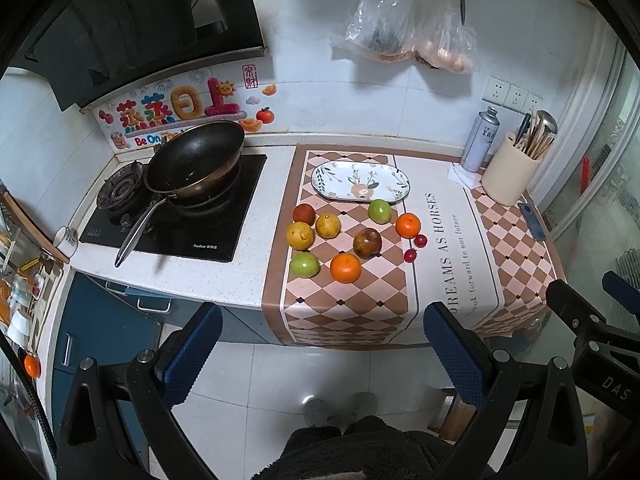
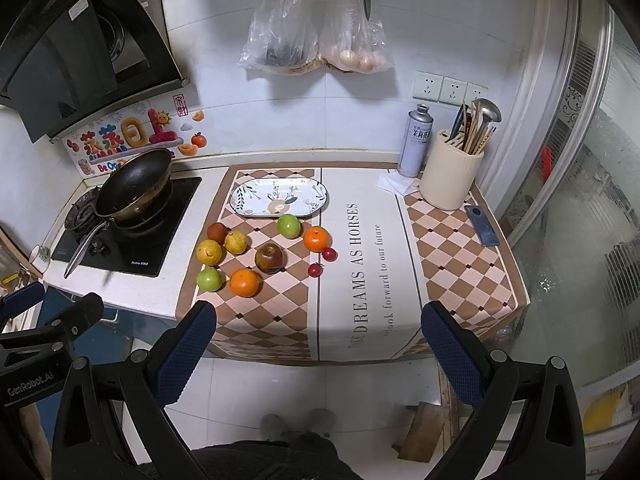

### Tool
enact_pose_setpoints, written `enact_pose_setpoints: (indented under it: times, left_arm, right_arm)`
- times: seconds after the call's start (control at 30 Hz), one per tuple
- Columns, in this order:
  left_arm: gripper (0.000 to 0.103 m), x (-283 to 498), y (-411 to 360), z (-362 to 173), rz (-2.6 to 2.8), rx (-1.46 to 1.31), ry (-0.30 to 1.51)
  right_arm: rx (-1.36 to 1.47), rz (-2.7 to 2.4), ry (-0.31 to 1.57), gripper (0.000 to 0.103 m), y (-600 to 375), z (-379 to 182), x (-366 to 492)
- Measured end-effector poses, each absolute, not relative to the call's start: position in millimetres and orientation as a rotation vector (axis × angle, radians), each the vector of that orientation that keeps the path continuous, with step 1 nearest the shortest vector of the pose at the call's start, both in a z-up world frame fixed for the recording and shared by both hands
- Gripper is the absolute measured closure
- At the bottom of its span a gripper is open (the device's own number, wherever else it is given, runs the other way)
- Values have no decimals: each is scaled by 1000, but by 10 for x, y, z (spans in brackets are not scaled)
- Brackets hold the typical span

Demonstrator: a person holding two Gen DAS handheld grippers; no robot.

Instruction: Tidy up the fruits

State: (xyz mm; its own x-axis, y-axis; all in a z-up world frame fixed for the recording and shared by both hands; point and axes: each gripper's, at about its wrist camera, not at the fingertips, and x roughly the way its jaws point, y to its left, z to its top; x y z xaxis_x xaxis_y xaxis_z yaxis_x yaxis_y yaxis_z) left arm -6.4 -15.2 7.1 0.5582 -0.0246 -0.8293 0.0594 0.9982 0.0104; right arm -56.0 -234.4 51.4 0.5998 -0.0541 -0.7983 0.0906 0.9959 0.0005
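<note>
Several fruits lie on a checkered mat [image 1: 352, 304] [image 2: 264, 320]: two oranges [image 1: 345, 267] [image 2: 244, 282], two green apples [image 1: 304, 265] [image 2: 209, 279], two yellow fruits [image 1: 299, 235] [image 2: 209, 251], two dark reddish-brown fruits [image 1: 367, 243] [image 2: 269, 258] and two small red cherries [image 1: 411, 255] [image 2: 315, 269]. An empty oval patterned plate [image 1: 360, 181] [image 2: 280, 197] sits just behind them. My left gripper [image 1: 322, 340] is open and empty, held back from the counter's front edge. My right gripper [image 2: 318, 338] is open and empty, also in front of the counter.
A black wok [image 1: 196, 158] [image 2: 134, 184] sits on the gas hob at the left. A spray can [image 1: 478, 140] [image 2: 416, 140], a cream utensil holder [image 1: 510, 170] [image 2: 452, 178] and a phone [image 1: 532, 222] [image 2: 482, 225] stand at the back right. Plastic bags [image 2: 316, 36] hang on the wall.
</note>
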Motion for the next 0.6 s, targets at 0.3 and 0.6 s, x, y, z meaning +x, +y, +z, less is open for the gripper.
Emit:
enact_pose_setpoints:
  times: [0.3, 0.6]
  left_arm:
    - [0, -25, -166, 86, -40, 27, 964]
    - [0, 435, -210, -312, 125, 43, 924]
  right_arm:
    - [90, -75, 912, 0, -2457, 460, -460]
    - [221, 13, 971, 0, -2776, -202, 33]
